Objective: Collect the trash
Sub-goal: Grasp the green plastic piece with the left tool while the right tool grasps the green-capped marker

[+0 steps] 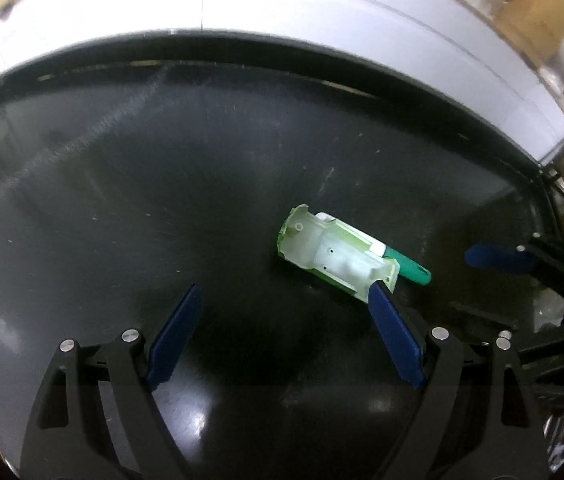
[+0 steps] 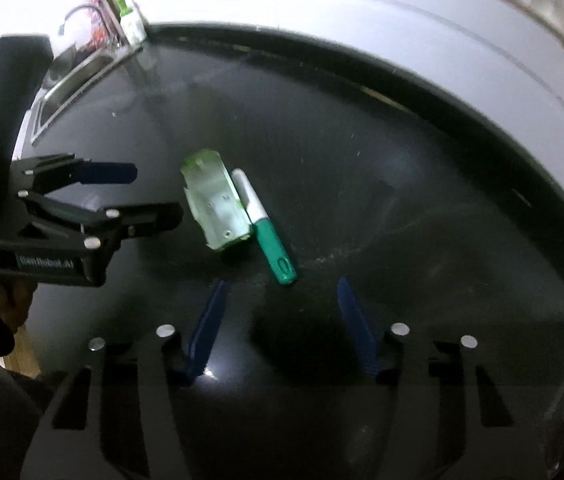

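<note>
i'm on the approach step, both grippers angled down at the black countertop [image 1: 122, 200], where the pale green plastic shell [image 1: 335, 254] lies touching a green-capped marker [image 2: 266, 232]. left gripper [image 1: 285, 300] spread wide with nothing in it, right gripper [image 2: 282, 292] also apart and empty. next i'd say each needs lowering to straddle one piece before squeezing.

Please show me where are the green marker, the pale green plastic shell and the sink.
green marker [image 2: 272, 246], right wrist view, on its green cap.
pale green plastic shell [image 1: 335, 254], left wrist view, on its hollow inside.
sink [image 2: 70, 76], right wrist view, on its metal rim.
</note>
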Action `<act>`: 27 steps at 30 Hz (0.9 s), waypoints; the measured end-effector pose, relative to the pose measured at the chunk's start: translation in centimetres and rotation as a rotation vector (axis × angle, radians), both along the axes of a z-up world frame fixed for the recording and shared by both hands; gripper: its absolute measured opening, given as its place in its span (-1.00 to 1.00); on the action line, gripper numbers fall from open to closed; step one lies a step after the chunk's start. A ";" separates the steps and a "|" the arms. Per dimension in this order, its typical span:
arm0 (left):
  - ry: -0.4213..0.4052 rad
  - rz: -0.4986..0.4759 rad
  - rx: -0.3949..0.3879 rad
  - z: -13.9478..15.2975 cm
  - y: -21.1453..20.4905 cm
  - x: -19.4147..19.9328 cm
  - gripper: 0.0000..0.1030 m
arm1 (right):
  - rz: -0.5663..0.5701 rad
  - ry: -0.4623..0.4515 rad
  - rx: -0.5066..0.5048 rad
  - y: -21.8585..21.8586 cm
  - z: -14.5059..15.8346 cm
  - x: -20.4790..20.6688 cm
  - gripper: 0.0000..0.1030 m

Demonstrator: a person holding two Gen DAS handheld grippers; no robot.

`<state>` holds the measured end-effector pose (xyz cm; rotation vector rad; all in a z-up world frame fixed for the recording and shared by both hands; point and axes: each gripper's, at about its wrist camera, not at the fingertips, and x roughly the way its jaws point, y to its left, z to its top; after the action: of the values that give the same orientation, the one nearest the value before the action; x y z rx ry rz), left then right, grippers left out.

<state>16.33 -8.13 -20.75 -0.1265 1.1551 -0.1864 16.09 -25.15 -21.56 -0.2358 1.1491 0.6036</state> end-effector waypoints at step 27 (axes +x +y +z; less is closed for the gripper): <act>-0.024 -0.130 0.007 0.9 -2.5 1.2 -0.85 | 0.015 -0.013 0.020 1.0 -0.3 2.0 -0.73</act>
<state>17.55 -10.65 -19.89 -0.0422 1.1410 -0.2981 18.10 -24.16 -21.86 -0.2312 1.1291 0.6253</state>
